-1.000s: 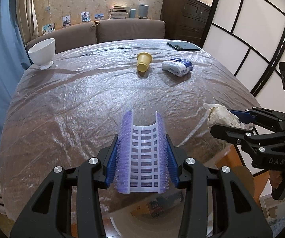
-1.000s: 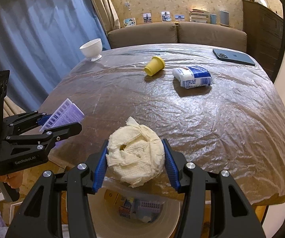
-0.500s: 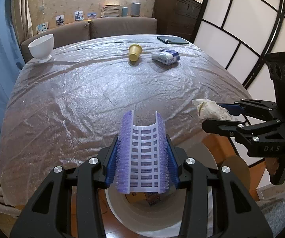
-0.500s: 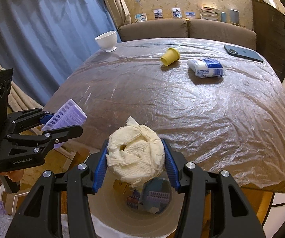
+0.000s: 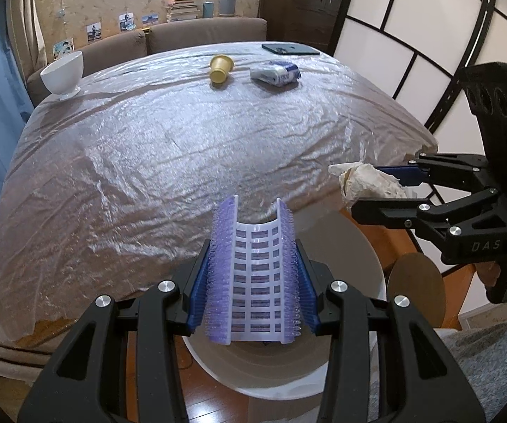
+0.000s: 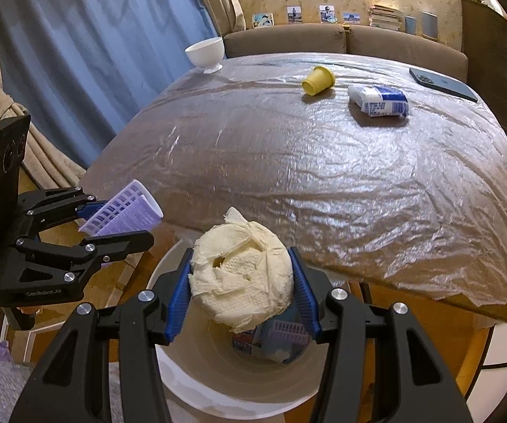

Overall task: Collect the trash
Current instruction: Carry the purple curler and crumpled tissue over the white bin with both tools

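Observation:
My left gripper (image 5: pixel 253 275) is shut on a bent purple and white plastic grid piece (image 5: pixel 253 278), held over the mouth of a white trash bin (image 5: pixel 369 261) just off the table's near edge. My right gripper (image 6: pixel 241 282) is shut on a crumpled cream paper wad (image 6: pixel 241 278), also above the bin (image 6: pixel 197 387), which holds some purple and blue scraps. Each gripper shows in the other's view: the right gripper (image 5: pixel 376 190) with the wad (image 5: pixel 362 181), the left gripper (image 6: pixel 119 225) with the grid (image 6: pixel 126 211). A yellow cup (image 5: pixel 221 67) and a blue-white packet (image 5: pixel 276 73) lie on the far table.
The table (image 5: pixel 168 148) is covered in wrinkled clear plastic. A white bowl (image 5: pixel 63 75) stands at its far left corner and a dark phone (image 5: pixel 290 48) lies at the far right. A sofa runs behind the table, a blue curtain hangs left, a panelled screen stands right.
Both grippers have drawn back from over the table edge with their loads, so the bin's mouth now lies beneath them. Neither grip has changed.

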